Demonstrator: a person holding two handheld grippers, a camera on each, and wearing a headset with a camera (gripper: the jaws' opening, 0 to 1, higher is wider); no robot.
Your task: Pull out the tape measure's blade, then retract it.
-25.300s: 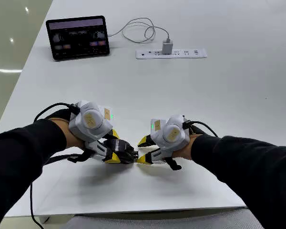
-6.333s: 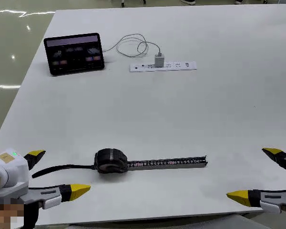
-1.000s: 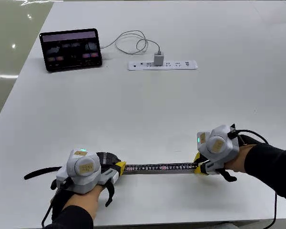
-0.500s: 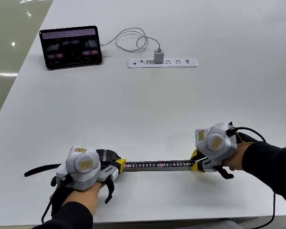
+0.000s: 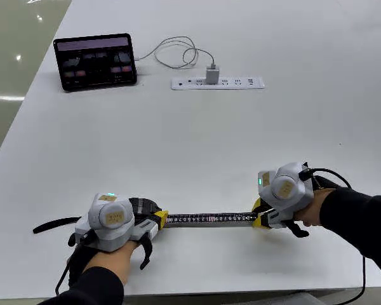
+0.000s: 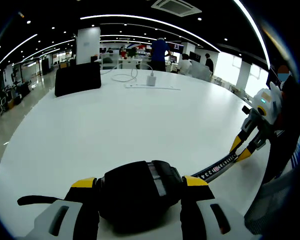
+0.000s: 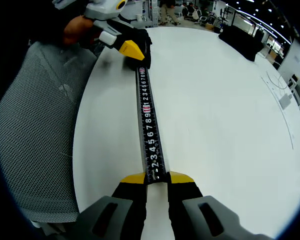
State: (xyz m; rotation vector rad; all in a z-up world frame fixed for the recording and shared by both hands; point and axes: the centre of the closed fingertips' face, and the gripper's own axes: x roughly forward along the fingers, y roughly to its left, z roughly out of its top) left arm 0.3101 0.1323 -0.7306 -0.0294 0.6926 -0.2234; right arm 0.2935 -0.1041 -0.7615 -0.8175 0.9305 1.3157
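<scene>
The white counter (image 5: 241, 146) carries everything, and the work lies along its near edge, within easy reach of both hands. At the far left a tablet (image 5: 95, 61) stands propped, and to its right a power strip (image 5: 218, 82) lies flat. Both are well apart from the work and seem to play no part in it. The left gripper (image 5: 160, 219), at the near left, has its jaws pressed on either side of the black case (image 6: 140, 192), which rests on the counter. This looks meant to anchor the case so a pull cannot drag it along. The right gripper (image 7: 157, 177), at the near right, is pinching the free end of the blade (image 7: 149, 135), jaws almost together on it. The blade runs straight and flat on the counter between the two, numbers up, so it seems held taut rather than slack. By that, the pull-out looks done or nearly so, and the right-hand pinch would let the blade be fed back under control instead of snapping in. A thin black strap (image 5: 54, 224) trails left from the case.
</scene>
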